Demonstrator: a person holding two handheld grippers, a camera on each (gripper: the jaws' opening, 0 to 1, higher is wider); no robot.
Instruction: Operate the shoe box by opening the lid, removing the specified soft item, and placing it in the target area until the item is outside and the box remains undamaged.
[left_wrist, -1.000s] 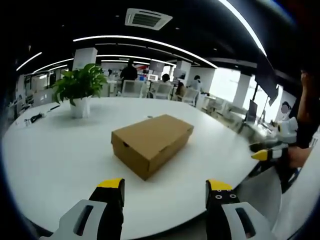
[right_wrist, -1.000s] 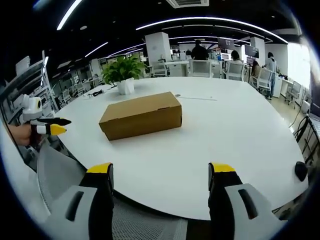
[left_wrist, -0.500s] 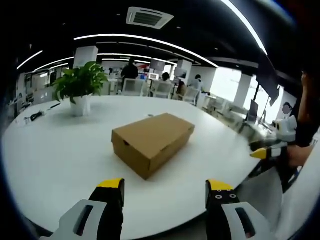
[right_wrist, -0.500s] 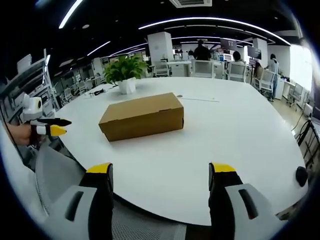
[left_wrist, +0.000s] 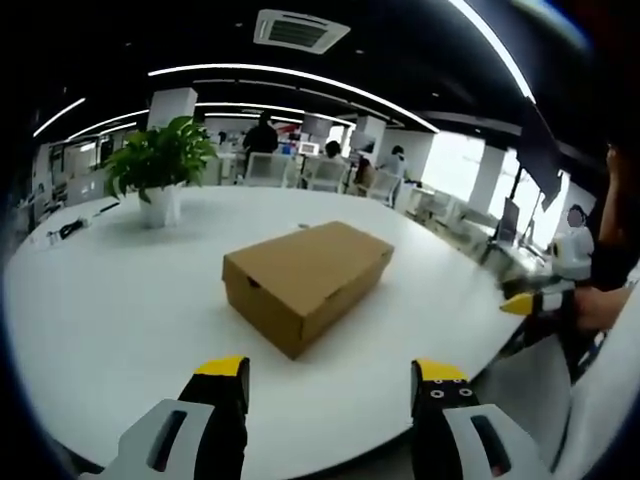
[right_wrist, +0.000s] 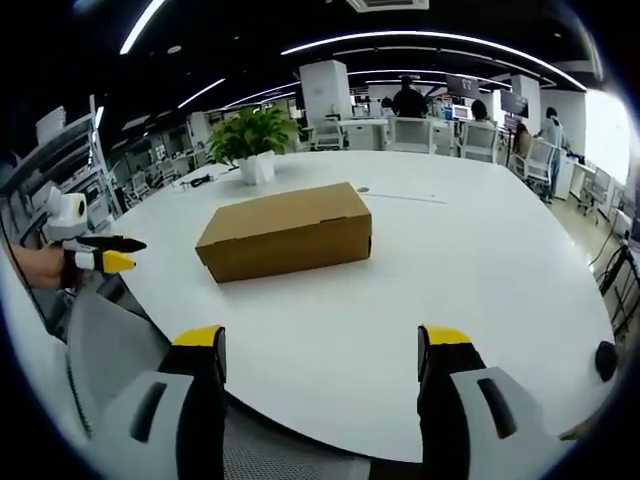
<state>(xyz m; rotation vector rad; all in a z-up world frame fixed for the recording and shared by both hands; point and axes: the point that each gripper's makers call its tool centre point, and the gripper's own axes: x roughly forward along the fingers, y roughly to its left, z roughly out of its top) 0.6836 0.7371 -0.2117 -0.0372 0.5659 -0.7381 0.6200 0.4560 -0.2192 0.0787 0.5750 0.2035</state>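
A closed brown cardboard shoe box (left_wrist: 303, 277) (right_wrist: 285, 230) lies on the round white table (left_wrist: 110, 320) (right_wrist: 450, 270), its lid down. My left gripper (left_wrist: 330, 375) is open near the table's front edge, short of the box, nothing between its yellow-tipped fingers. My right gripper (right_wrist: 321, 345) is open too, over the table's near edge, the box well ahead and slightly left. In the left gripper view the right gripper (left_wrist: 532, 300) comes in from the right, held by a hand. In the right gripper view the left gripper (right_wrist: 100, 253) comes in from the left. What is inside the box is hidden.
A potted green plant (left_wrist: 158, 170) (right_wrist: 250, 145) stands on the far side of the table. A mesh chair back (right_wrist: 110, 350) sits by the table's near left edge. Office chairs, desks and people are in the background beyond the table.
Both views have crept slightly closer to the box; the box itself has not moved and both grippers stay open.
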